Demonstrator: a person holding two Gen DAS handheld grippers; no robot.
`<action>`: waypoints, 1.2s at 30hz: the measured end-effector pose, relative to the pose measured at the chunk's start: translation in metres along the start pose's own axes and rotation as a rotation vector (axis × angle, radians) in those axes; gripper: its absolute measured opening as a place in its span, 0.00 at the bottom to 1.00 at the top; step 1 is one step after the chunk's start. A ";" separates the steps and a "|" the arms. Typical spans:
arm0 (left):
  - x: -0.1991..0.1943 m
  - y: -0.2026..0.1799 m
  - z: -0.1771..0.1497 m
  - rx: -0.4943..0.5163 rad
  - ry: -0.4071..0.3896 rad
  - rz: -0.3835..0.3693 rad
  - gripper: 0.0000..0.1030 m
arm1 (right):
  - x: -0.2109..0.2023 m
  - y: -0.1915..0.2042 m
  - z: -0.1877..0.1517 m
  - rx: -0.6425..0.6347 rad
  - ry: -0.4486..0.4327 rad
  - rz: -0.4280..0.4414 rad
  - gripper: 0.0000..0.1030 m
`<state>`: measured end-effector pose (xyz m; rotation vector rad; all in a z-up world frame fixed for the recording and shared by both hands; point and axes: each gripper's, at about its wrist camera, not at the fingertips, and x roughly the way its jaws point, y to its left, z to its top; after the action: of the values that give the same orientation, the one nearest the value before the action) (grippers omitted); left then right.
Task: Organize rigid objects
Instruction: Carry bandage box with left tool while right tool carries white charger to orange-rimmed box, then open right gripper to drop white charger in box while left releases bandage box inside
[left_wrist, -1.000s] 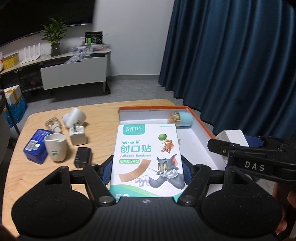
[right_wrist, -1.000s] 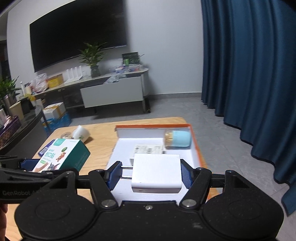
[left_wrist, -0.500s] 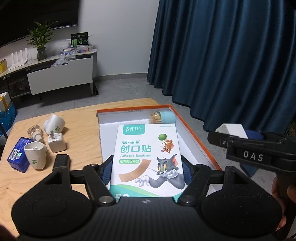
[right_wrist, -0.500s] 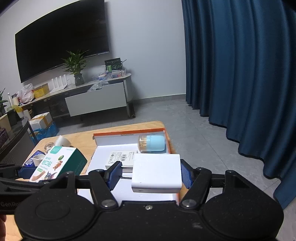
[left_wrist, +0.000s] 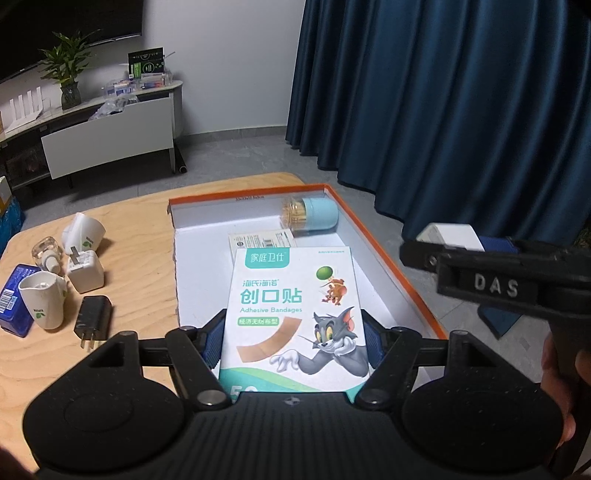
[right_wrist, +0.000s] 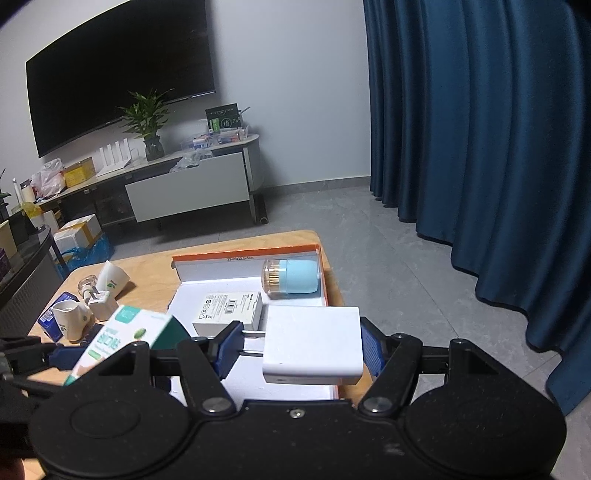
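My left gripper (left_wrist: 291, 341) is shut on a white and green adhesive bandage box (left_wrist: 295, 317) and holds it above the near part of an orange-rimmed white tray (left_wrist: 391, 254). My right gripper (right_wrist: 297, 350) is shut on a white charger block (right_wrist: 312, 345), its prongs pointing left, above the tray's near right corner (right_wrist: 324, 280). In the tray lie a blue toothpick jar (left_wrist: 310, 218) on its side at the far end and a small flat white box (right_wrist: 229, 310). The bandage box also shows in the right wrist view (right_wrist: 122, 339).
Left of the tray on the wooden table (left_wrist: 140, 229) lie a black plug (left_wrist: 92, 319), a white plug (left_wrist: 85, 273), two white cups (left_wrist: 40, 301), a small glass bottle (left_wrist: 46, 253) and a blue box (left_wrist: 14, 295). A dark blue curtain (left_wrist: 461, 110) hangs on the right.
Both grippers have kept their hold. The views shifted: the tray and table items sit further right in the left view, and the right gripper has come closer over the tray.
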<state>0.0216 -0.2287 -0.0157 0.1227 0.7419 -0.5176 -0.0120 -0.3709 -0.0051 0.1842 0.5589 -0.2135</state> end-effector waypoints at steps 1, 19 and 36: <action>0.002 -0.001 -0.001 0.002 0.005 0.001 0.69 | 0.004 0.000 0.001 -0.004 0.007 0.007 0.77; 0.030 -0.006 0.001 0.017 0.060 0.008 0.69 | 0.065 0.009 0.013 -0.052 0.098 0.029 0.77; 0.051 -0.010 0.007 0.030 0.085 0.003 0.69 | 0.103 0.008 0.030 -0.057 0.101 0.028 0.77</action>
<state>0.0519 -0.2600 -0.0442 0.1743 0.8168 -0.5235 0.0903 -0.3856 -0.0345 0.1478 0.6613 -0.1619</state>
